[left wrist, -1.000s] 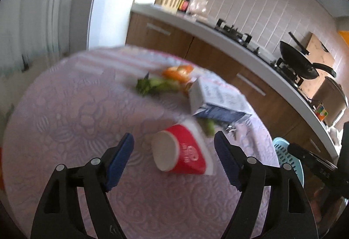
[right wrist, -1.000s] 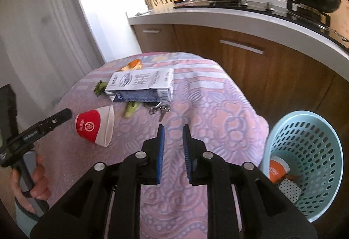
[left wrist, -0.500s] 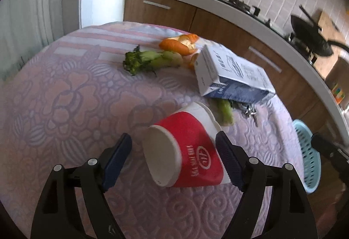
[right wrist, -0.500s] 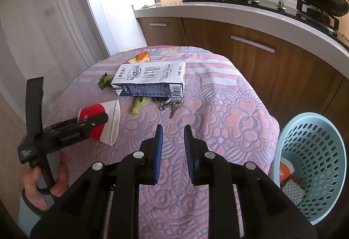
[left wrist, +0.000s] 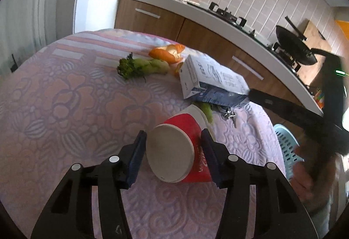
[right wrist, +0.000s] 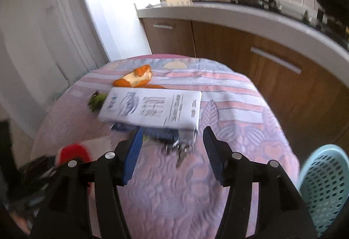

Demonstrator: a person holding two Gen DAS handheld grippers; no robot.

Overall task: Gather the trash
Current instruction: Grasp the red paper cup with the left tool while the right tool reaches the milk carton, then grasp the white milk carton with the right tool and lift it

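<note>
A red paper cup (left wrist: 170, 154) lies on its side on the patterned tablecloth, white base towards me. My left gripper (left wrist: 173, 141) is closing on it, and both blue pads touch its sides. The same cup shows as a red blur (right wrist: 73, 151) low at the left of the right wrist view. My right gripper (right wrist: 172, 132) is opening, with nothing between its pads. It sits just short of a white and blue milk carton (right wrist: 152, 108) and a bunch of keys (right wrist: 178, 149). Orange peel (left wrist: 168, 53) and a green vegetable stalk (left wrist: 139, 66) lie beyond the carton (left wrist: 209, 80).
A light blue perforated basket (right wrist: 325, 186) stands off the table's right edge. A wooden kitchen counter (right wrist: 261, 60) with a hob and a pan runs behind the table. A person's hand (left wrist: 305, 173) is blurred at the right of the left wrist view.
My left jaws have come in from wide open onto the cup. My right gripper has moved forward towards the carton and gone from nearly shut to open.
</note>
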